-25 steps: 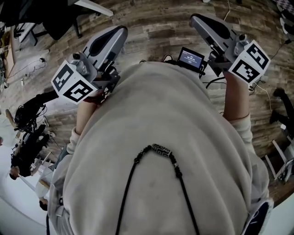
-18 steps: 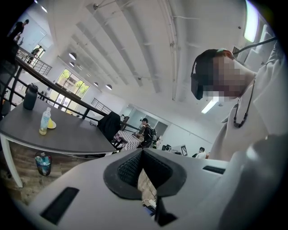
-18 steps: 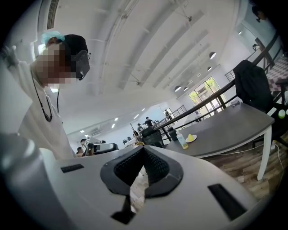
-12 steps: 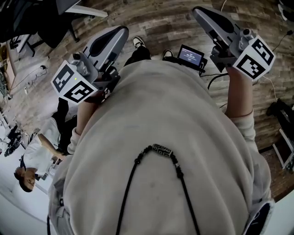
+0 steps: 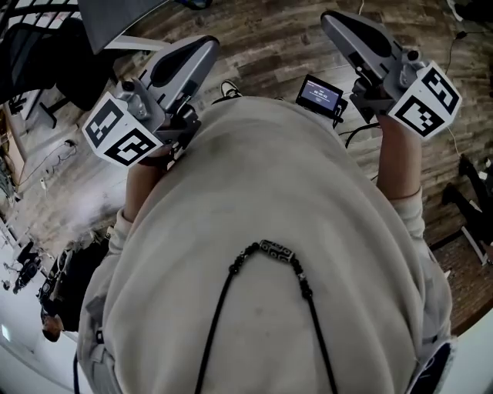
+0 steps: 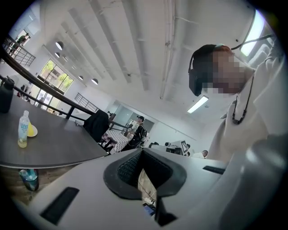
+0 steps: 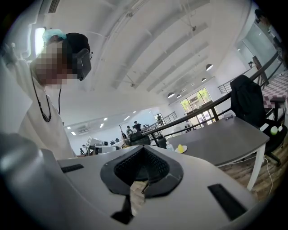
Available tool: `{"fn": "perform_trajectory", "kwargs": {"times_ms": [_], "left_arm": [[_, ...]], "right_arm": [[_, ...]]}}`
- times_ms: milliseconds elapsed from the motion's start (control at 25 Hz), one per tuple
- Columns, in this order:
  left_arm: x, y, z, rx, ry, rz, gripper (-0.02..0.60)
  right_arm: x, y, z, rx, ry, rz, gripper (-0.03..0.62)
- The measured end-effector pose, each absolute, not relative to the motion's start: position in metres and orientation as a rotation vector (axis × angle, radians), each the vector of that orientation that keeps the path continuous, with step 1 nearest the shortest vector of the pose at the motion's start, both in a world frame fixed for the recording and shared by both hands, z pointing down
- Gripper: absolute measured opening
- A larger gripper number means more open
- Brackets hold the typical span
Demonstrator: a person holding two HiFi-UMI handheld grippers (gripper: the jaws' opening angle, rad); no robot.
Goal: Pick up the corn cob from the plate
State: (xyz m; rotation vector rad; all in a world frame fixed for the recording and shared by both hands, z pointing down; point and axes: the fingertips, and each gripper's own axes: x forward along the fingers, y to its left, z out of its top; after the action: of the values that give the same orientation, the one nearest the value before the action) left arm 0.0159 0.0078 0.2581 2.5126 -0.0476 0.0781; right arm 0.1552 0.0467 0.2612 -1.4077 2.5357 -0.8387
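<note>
The corn cob [image 7: 180, 148] is a small yellow shape on a white plate [image 7: 185, 150], far off on a grey table [image 7: 225, 139] in the right gripper view. In the left gripper view a yellow thing [image 6: 31, 130] lies beside a bottle [image 6: 22, 129] on the grey table [image 6: 58, 148]; it is too small to name. Both grippers are held up near the person's chest, far from the table. My left gripper [image 5: 202, 48] [image 6: 143, 152] has its jaws together with nothing between them. My right gripper [image 5: 331, 21] [image 7: 144, 150] is likewise shut and empty.
A black chair draped with a dark jacket [image 7: 245, 101] stands at the table's end. Another dark chair [image 6: 96, 126] stands past the table. A small screen [image 5: 320, 96] hangs at the person's front. Wooden floor [image 5: 262, 46] lies below. People stand in the distance.
The floor and furniture have slid across the head view, so the person has turned. A seated person at the lower left half a second ago is gone. Both grippers stay shut, near the chest.
</note>
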Motion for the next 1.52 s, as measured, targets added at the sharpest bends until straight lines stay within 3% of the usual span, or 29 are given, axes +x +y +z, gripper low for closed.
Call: {"fn": "perform_trajectory", "kwargs": {"times_ms": [840, 1520], "left_arm": [[-0.042, 0.012, 0.249, 2.553, 0.149, 0.145, 0.002], [-0.058, 0.089, 0.269, 2.554, -0.032, 0.082, 0.002]], "right_arm": [[0.080, 0.018, 0.191, -1.466, 2.754, -0.692, 0.017], [0.075, 0.068, 0.221, -1.244, 2.803, -0.686, 0.017]]}}
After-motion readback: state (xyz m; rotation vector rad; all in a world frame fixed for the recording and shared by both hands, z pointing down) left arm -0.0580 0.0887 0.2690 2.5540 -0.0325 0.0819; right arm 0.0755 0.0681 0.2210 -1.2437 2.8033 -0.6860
